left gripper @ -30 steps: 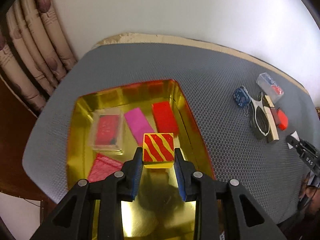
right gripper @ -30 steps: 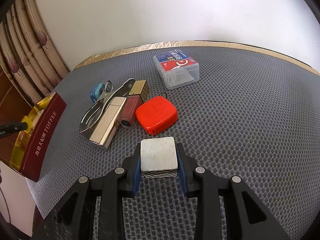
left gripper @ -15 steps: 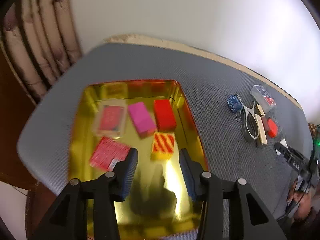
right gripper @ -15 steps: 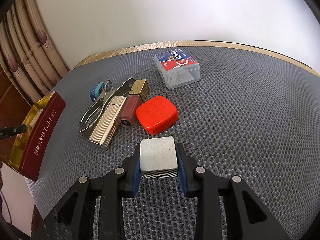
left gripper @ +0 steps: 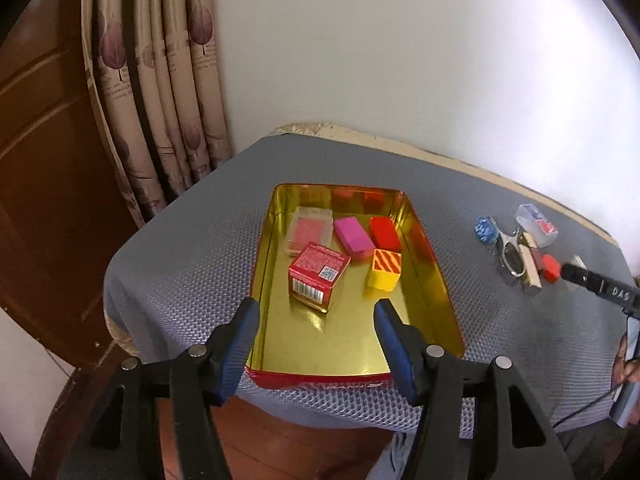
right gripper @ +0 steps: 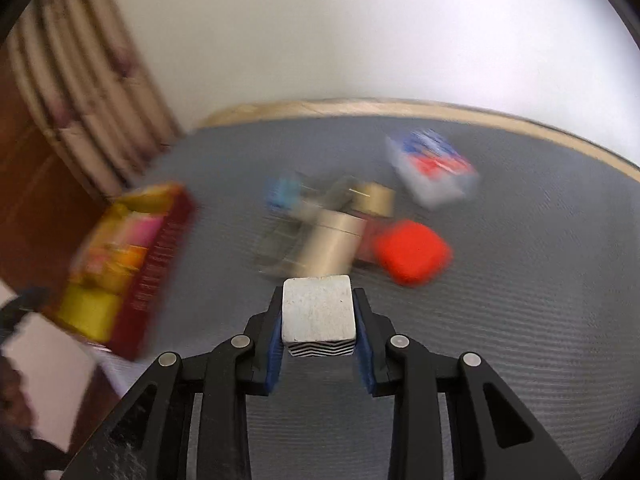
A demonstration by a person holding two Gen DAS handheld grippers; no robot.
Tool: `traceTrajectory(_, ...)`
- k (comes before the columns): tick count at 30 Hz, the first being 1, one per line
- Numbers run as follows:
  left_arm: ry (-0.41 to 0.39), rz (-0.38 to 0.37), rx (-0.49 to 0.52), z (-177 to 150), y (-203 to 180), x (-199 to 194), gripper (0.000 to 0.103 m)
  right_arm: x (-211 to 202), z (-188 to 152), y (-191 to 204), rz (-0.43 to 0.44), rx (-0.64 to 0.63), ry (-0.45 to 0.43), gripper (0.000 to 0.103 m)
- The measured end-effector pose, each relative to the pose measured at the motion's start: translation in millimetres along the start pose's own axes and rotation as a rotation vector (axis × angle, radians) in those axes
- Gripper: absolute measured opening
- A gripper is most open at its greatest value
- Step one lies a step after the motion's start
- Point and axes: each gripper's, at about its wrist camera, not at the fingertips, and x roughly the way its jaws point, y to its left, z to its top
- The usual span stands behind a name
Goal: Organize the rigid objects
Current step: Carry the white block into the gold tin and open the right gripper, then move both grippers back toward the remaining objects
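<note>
A gold tin tray (left gripper: 436, 280) with a red rim sits on the grey mat. In it lie a yellow block with red stripes (left gripper: 385, 270), a red box with a barcode (left gripper: 318, 277), a pink block (left gripper: 354, 237), a red block (left gripper: 385, 233) and a clear case (left gripper: 310, 230). My left gripper (left gripper: 316, 340) is open and empty, raised above the tray's near end. My right gripper (right gripper: 319, 326) is shut on a white cube with black-and-white striped sides (right gripper: 319, 313), held above the mat. The tray (right gripper: 156, 264) shows blurred at the left of the right wrist view.
Loose items lie on the mat to the right of the tray: a blue tag (left gripper: 485, 229), metal clippers (left gripper: 512, 256), a gold lighter (right gripper: 332, 244), a red case (right gripper: 412, 252) and a clear box with a blue-red label (right gripper: 434, 168). Curtains and a wooden door stand at the left.
My left gripper let go of the striped yellow block in the tray, opened and pulled back and up. My right gripper lifted the white cube and is moving; its view is blurred.
</note>
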Motion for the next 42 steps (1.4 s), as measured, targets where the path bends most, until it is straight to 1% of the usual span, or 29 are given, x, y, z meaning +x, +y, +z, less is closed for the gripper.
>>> traceTrajectory(2,-0.005,-0.009,-0.004,-2,2,0,0.061,-1,8,40,0.068,-0.057,0.002,0.029)
traceTrajectory(3,-0.011,-0.002,-0.005,-3,2,-2,0.061,1,11,57,0.097,-0.084,0.010,0.029)
traceTrajectory(4,-0.017,0.010,-0.001,-3,3,-2,0.061,7,14,80,0.136,-0.116,0.028,0.029)
traceTrajectory(7,-0.016,0.031,0.015,-4,4,-1,0.061,31,16,124,0.198,-0.166,0.086,0.029)
traceTrajectory(9,-0.006,0.027,0.007,-4,8,2,0.061,52,12,149,0.215,-0.195,0.136,0.029)
traceTrajectory(11,0.006,0.039,0.002,-5,10,5,0.061,70,6,167,0.224,-0.215,0.177,0.029)
traceTrajectory(14,0.023,0.045,-0.007,-5,13,9,0.061,88,2,182,0.214,-0.239,0.210,0.029)
traceTrajectory(19,0.059,0.039,-0.034,-6,19,15,0.061,104,-3,187,0.190,-0.251,0.249,0.029)
traceTrajectory(25,0.097,0.037,-0.050,-7,21,23,0.061,118,-3,196,0.181,-0.251,0.263,0.029)
traceTrajectory(29,0.099,0.042,-0.049,-8,21,24,0.061,123,-1,196,0.191,-0.226,0.264,0.030)
traceTrajectory(31,0.103,0.041,-0.050,-8,22,25,0.061,123,3,192,0.211,-0.189,0.255,0.034)
traceTrajectory(32,0.107,0.043,-0.050,-8,23,26,0.061,121,5,188,0.227,-0.166,0.244,0.040)
traceTrajectory(34,0.115,0.043,-0.054,-8,23,27,0.061,112,8,180,0.240,-0.146,0.207,0.041)
traceTrajectory(36,0.114,0.036,-0.059,-9,24,27,0.061,97,12,168,0.230,-0.136,0.160,0.041)
traceTrajectory(37,0.109,0.037,-0.058,-8,24,25,0.061,87,13,159,0.218,-0.131,0.133,0.041)
traceTrajectory(38,0.104,0.039,-0.057,-8,24,24,0.061,76,12,147,0.186,-0.131,0.092,0.042)
traceTrajectory(39,0.097,0.042,-0.052,-8,22,23,0.061,64,9,133,0.133,-0.141,0.048,0.045)
traceTrajectory(40,0.094,0.039,-0.048,-8,22,22,0.061,54,5,121,0.077,-0.153,0.015,0.047)
traceTrajectory(41,0.091,0.033,-0.042,-8,20,22,0.061,43,-2,101,-0.017,-0.169,-0.030,0.052)
traceTrajectory(42,0.087,0.023,-0.032,-9,17,20,0.061,35,-8,84,-0.094,-0.179,-0.057,0.057)
